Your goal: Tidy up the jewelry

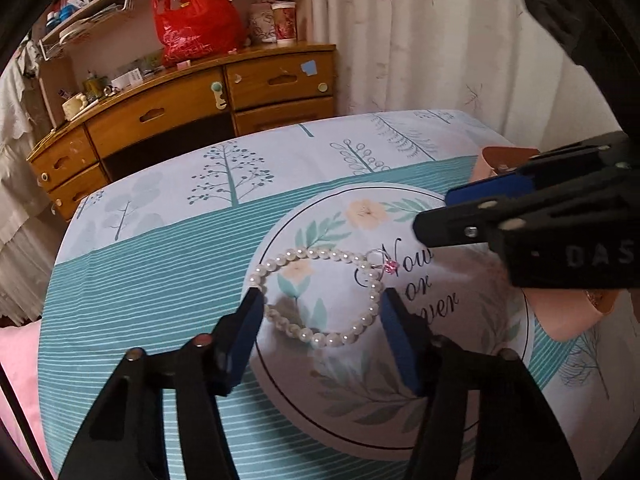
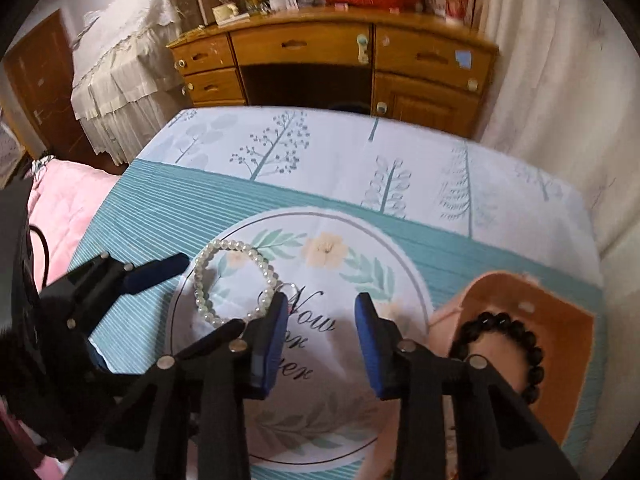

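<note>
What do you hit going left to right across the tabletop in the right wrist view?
Left gripper → white pearl bracelet → right gripper → black bead bracelet lying in the orange-lined box.

Beyond my work surface, a tablecloth (image 1: 168, 240) printed with trees, teal stripes and a floral medallion covers the table. Behind it I see a wooden desk (image 1: 192, 116) with drawers, a red plastic bag (image 1: 196, 24) and cups (image 1: 276, 22) on top. Pale curtains (image 1: 420, 32) hang at right; a pink quilt (image 2: 68, 204) lies at left.
</note>
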Available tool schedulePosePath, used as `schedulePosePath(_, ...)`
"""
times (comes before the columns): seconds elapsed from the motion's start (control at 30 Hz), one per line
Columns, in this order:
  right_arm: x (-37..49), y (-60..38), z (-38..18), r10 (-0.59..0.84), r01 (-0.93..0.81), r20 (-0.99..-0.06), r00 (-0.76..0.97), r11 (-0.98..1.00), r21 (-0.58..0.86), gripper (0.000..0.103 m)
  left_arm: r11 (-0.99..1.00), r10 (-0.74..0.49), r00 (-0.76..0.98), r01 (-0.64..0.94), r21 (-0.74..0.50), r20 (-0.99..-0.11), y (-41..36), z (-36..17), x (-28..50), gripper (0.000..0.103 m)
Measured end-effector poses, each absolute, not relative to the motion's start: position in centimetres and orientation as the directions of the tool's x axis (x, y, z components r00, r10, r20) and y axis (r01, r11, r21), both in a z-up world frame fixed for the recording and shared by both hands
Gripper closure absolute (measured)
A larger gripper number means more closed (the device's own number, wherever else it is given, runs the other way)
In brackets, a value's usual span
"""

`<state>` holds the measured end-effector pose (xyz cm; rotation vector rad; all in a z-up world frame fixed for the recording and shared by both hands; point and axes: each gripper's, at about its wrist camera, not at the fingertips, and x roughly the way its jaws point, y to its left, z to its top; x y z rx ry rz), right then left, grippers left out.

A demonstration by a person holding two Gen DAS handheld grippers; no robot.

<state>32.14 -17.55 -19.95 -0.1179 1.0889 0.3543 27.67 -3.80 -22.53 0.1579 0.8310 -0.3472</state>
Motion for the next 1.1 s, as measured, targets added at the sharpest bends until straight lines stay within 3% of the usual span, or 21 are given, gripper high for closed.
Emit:
schedulePosePath(0.23,33.2,-16.2,-21.0,0.185,-0.352,-0.926,0.329,0.934,0.062,0.071,0.913,-0.219,0.603,0.404,0.057,-0.767,-5.3,-23.1,27.4,0.054)
schedulePosePath(0.33,33.7,-16.4,-21.5,0.172,-0.345,-0.94,0.294,0.937,0.063,0.072,0.909,-0.247,0.583,0.417,0.024,-0.774,-5.0,-23.2,27.4,0.069)
schedulePosePath(0.4,33.8,-16.5,-21.5,0.183,-0.363,-0.942,0.282,0.929,0.072,0.073,0.9,-0.263,0.575,0.435,0.016,-0.775,-5.1,-23.2,27.2,0.09)
schedulePosePath(0.5,34.0,-16.1,-21.5,0.189,-0.396,-0.944,0.27,0.915,0.07,0.073,0.897,-0.262,0.576,0.44,0.024,-0.775,-5.2,-23.2,26.8,0.097)
schedulePosePath(0.63,34.1,-15.4,-21.8,0.221,-0.427,-0.944,0.245,0.899,0.1,0.074,0.915,-0.26,0.565,0.403,-0.012,-0.783,-4.0,-23.2,26.7,0.098)
schedulePosePath(0.8,34.2,-14.6,-22.6,0.197,-0.44,-0.952,0.235,0.895,0.077,0.084,0.951,-0.247,0.546,0.294,-0.093,-0.801,-0.6,-23.0,26.3,0.098)
schedulePosePath(0.97,33.9,-13.6,-23.0,0.168,-0.478,-0.951,0.259,0.878,0.026,0.086,0.97,-0.235,0.596,0.194,-0.147,-0.768,2.1,-21.9,25.2,0.098)
schedulePosePath(1.0,33.8,-13.5,-23.0,0.169,-0.487,-0.948,0.269,0.873,0.017,0.092,0.973,-0.227,0.605,0.181,-0.147,-0.763,2.3,-21.8,25.0,0.098)
schedulePosePath(1.1,33.9,-13.6,-23.0,0.178,-0.496,-0.943,0.283,0.868,0.015,0.093,0.971,-0.239,0.612,0.16,-0.178,-0.754,2.5,-21.4,24.5,0.098)
